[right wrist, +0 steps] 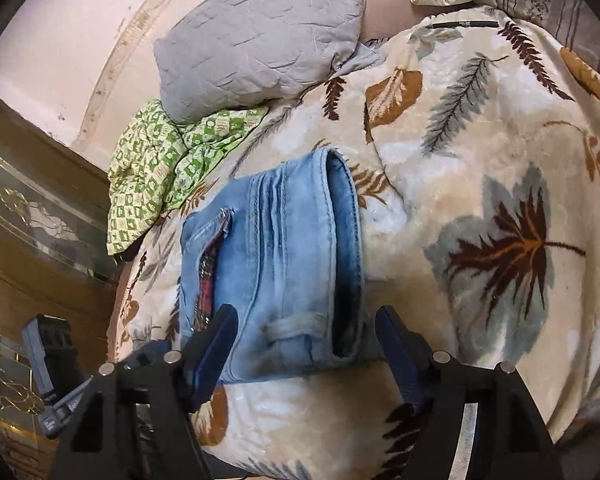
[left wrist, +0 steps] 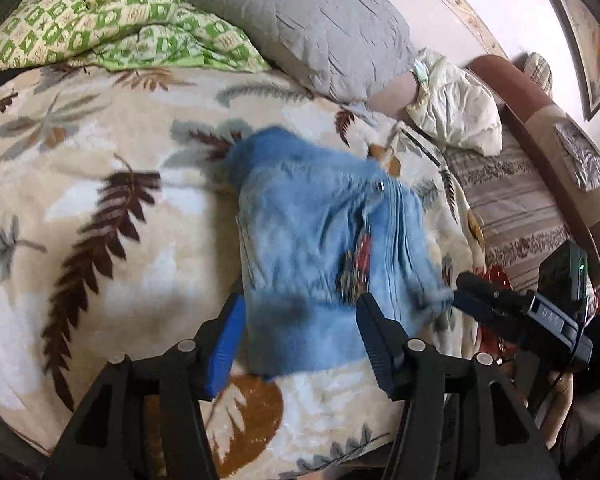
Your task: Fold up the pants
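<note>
A pair of light blue denim pants [left wrist: 320, 240] lies folded into a compact bundle on a cream blanket with a leaf print [left wrist: 100, 208]. In the right wrist view the pants [right wrist: 276, 264] show the waistband, a belt loop and a pocket with red plaid lining. My left gripper [left wrist: 300, 340] is open, its blue pads either side of the bundle's near edge, holding nothing. My right gripper [right wrist: 306, 340] is open over the waistband end, empty. The right gripper's tip [left wrist: 480, 292] also shows in the left wrist view at the pants' right edge.
A grey quilted pillow [left wrist: 300, 24] and a green patterned quilt [left wrist: 100, 16] lie at the back of the bed. A cream crumpled cloth [left wrist: 456, 108] and a brown headboard [left wrist: 540, 120] are on the right. A wooden glazed cabinet [right wrist: 32, 220] stands beside the bed.
</note>
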Demonstrator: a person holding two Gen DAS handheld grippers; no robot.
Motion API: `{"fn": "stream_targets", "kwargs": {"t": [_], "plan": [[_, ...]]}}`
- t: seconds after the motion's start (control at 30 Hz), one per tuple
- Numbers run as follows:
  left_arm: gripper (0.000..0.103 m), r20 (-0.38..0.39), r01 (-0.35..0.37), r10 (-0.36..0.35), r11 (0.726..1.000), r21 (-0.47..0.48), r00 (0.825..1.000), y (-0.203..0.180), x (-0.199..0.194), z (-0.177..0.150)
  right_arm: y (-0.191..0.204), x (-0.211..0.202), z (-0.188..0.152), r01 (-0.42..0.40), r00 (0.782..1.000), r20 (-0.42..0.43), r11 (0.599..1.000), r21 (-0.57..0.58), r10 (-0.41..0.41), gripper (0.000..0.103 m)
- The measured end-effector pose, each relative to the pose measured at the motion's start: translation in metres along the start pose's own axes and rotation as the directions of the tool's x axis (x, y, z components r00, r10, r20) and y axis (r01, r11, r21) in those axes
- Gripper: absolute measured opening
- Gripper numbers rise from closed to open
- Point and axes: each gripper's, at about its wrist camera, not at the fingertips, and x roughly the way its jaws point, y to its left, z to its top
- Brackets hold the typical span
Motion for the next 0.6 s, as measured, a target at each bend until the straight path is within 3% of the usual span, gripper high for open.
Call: {"fn": "stream_targets", "kwargs": {"t": [0.2,0.33,0.43,0.47,0.53,0.6], "plan": [[0.063,-0.061,-0.032,0.03,0.999,-0.036,0.998,0.006,0.035,0.068,0.004,0.046,0.082,-0.046,0.996,-0.08,0.998,0.041,0.049,0.074],[0.063,-0.11,-0.02,0.009,0.995,-0.095,0.994,0.025,0.069,0.09,-0.012,0.083,0.105,-0.002,0.993,-0.114,0.999,0.038,0.006,0.073],[0.061,-0.109,0.051,-0.073,0.98,-0.193,0.991,0.046,0.084,0.088,-0.03,0.099,0.102,-0.067,0.985,-0.15,0.991,0.114,0.084,0.05],[0.059,-0.103,0.092,-0.119,0.967,-0.239,0.987,0.052,0.087,0.088,-0.032,0.101,0.102,-0.101,0.981,-0.15,0.985,0.137,0.122,0.037],[0.054,-0.084,0.128,-0.16,0.946,-0.298,0.984,0.058,0.091,0.089,-0.026,0.101,0.106,-0.087,0.984,-0.149,0.99,0.11,0.102,0.032],[0.054,-0.077,0.121,-0.15,0.948,-0.293,0.986,0.054,0.091,0.093,-0.018,0.101,0.109,-0.067,0.985,-0.151,0.995,0.076,0.078,0.026]]}}
